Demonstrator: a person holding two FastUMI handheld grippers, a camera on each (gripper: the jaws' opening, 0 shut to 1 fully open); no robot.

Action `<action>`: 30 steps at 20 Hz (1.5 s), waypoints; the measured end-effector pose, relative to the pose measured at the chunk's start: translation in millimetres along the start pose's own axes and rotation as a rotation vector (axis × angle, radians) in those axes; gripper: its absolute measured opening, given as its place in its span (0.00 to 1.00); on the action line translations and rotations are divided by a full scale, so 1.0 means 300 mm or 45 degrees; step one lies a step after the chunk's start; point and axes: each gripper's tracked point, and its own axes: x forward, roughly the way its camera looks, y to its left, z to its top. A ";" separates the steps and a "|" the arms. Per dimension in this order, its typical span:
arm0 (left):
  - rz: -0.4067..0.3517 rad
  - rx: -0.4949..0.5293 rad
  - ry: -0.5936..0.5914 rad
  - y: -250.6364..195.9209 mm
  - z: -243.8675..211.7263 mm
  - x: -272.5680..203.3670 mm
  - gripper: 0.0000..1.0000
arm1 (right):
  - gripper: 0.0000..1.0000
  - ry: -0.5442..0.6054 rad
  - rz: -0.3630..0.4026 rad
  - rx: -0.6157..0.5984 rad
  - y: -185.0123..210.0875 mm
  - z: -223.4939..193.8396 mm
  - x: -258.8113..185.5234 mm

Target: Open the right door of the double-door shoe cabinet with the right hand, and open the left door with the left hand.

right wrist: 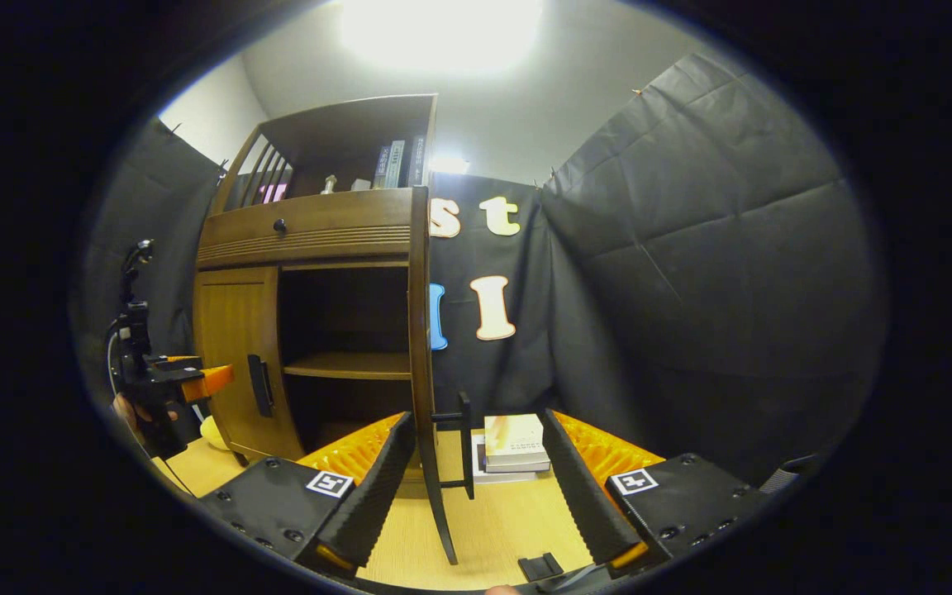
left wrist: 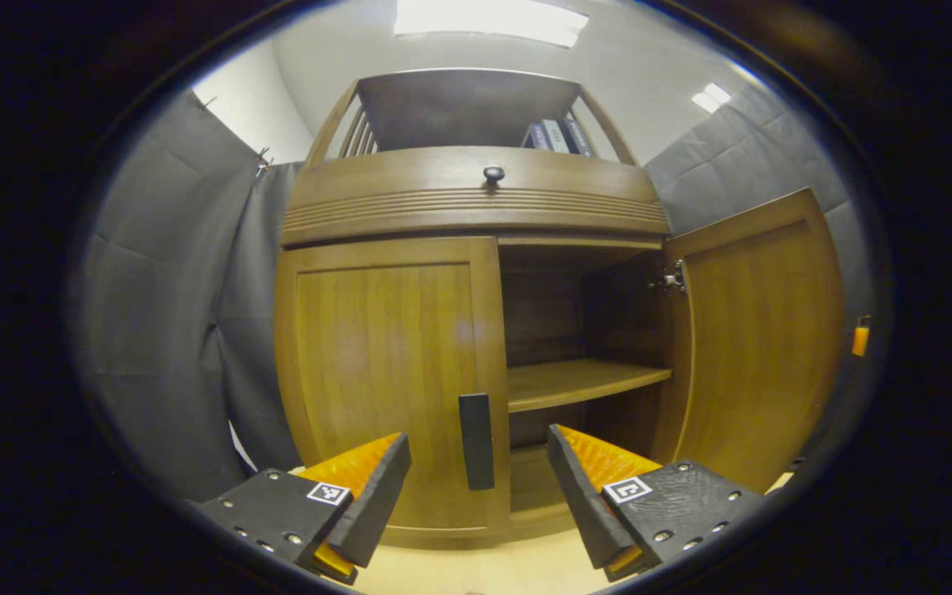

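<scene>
Books [right wrist: 397, 163] atop shoe cabinet [right wrist: 311, 231].

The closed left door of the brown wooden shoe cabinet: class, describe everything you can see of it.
The closed left door of the brown wooden shoe cabinet is a framed panel of warm, vertically grained wood, sitting shut and upright beneath the drawer. A dark vertical bar handle is fixed low on its inner edge, beside the open compartment. The left gripper hangs open in front of that handle, fingers either side, not touching it.
</scene>
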 end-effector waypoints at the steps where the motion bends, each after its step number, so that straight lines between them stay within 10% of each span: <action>1: 0.001 0.001 -0.002 0.004 -0.008 0.029 0.95 | 0.97 0.004 -0.003 -0.006 0.008 -0.003 -0.015; 15: -0.010 -0.036 0.048 0.037 -0.144 0.330 0.96 | 0.92 0.067 -0.058 -0.032 0.029 -0.044 -0.090; 23: -0.002 -0.051 0.077 0.020 -0.196 0.368 0.52 | 0.97 0.080 -0.045 -0.041 0.045 -0.049 -0.097; 24: 0.004 -0.040 0.074 0.007 -0.182 0.338 0.27 | 0.97 0.081 -0.045 -0.040 0.044 -0.052 -0.100; 30: -0.001 -0.038 0.092 0.020 -0.197 0.372 0.21 | 0.97 0.089 -0.027 -0.030 0.045 -0.062 -0.100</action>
